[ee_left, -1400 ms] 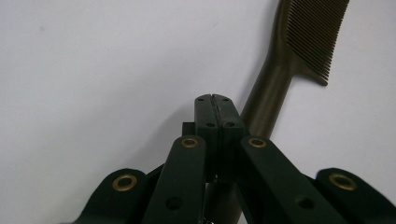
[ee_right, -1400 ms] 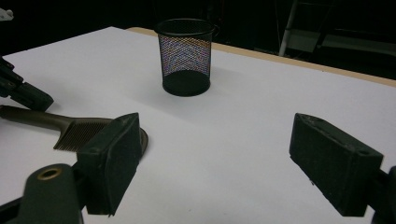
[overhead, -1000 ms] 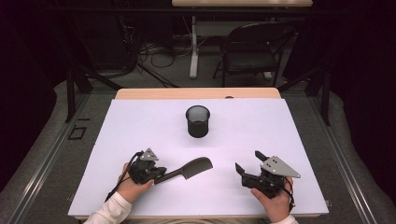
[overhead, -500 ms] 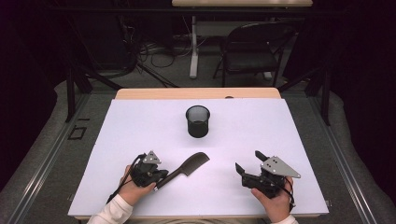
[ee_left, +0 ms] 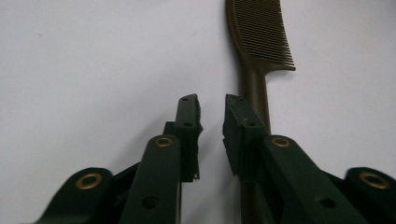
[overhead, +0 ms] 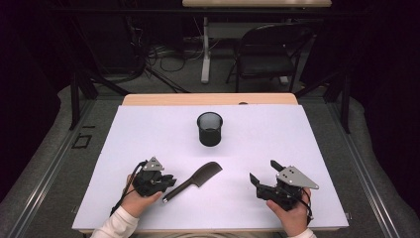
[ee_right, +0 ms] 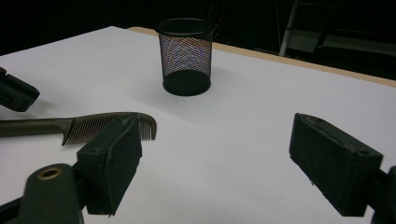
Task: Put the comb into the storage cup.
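A dark comb point(overhead: 195, 179) lies flat on the white table top point(overhead: 297, 139), teeth end pointing up-right. My left gripper point(overhead: 171, 181) sits at its handle end. In the left gripper view the jaws of this gripper point(ee_left: 212, 105) stand a little apart with nothing between them. The comb point(ee_left: 261, 37) runs along and under the right-hand jaw. My right gripper point(overhead: 262, 171) rests at the front right, wide open and empty. In the right gripper view, that gripper point(ee_right: 219, 154) faces the comb point(ee_right: 93, 125) and a black mesh cup point(ee_right: 187, 56).
The mesh cup point(overhead: 210, 129) stands upright at the table's middle, beyond the comb. A folding chair point(overhead: 270, 49) and cables are on the floor behind the table. Bare white surface lies between the two grippers.
The comb has swung to a steeper angle, and the left gripper has drawn back slightly, its jaws now off the handle. The right gripper has not moved.
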A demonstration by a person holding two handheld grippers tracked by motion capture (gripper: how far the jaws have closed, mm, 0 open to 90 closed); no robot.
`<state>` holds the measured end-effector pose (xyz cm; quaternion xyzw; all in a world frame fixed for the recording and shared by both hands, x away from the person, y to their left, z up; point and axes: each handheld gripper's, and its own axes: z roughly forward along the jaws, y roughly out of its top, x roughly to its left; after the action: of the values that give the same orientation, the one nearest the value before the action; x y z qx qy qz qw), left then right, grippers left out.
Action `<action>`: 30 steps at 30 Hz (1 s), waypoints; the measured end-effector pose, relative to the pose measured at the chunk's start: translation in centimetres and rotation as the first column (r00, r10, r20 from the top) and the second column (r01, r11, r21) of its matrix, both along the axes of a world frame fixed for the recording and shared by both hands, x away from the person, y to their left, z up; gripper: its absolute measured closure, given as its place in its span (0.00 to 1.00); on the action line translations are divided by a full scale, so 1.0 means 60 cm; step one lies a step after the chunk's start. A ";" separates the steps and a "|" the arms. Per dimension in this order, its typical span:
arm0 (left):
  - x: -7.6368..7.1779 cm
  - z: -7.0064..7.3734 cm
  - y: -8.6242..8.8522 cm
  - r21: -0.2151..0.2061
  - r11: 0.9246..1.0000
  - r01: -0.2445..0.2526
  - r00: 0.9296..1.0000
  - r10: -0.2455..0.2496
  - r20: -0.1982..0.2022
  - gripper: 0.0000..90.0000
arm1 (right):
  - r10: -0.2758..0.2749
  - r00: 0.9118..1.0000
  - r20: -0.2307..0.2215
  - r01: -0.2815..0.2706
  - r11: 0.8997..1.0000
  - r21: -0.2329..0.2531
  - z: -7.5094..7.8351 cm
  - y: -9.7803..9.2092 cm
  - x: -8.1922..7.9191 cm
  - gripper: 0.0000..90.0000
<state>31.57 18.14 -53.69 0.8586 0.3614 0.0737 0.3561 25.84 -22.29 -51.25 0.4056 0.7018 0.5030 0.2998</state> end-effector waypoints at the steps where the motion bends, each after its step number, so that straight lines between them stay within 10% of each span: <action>1: 0.000 0.001 0.001 -0.009 1.000 -0.003 1.000 0.003 -0.001 0.77 | 0.000 1.000 0.000 0.000 1.000 0.000 0.000 0.000 0.000 0.19; 16: -0.002 0.014 0.009 -0.052 0.999 -0.015 0.999 0.017 0.038 0.52 | 0.005 1.000 -0.004 -0.005 1.000 -0.004 0.000 0.001 0.000 0.19; 30: 0.001 0.025 0.019 -0.086 0.996 0.013 0.999 -0.009 0.044 0.51 | 0.006 1.000 -0.009 -0.006 1.000 -0.004 -0.001 0.000 0.000 0.19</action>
<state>31.61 19.27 -52.19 0.8426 0.3516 0.0751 0.4010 25.86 -22.26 -51.30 0.4053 0.7053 0.5006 0.2961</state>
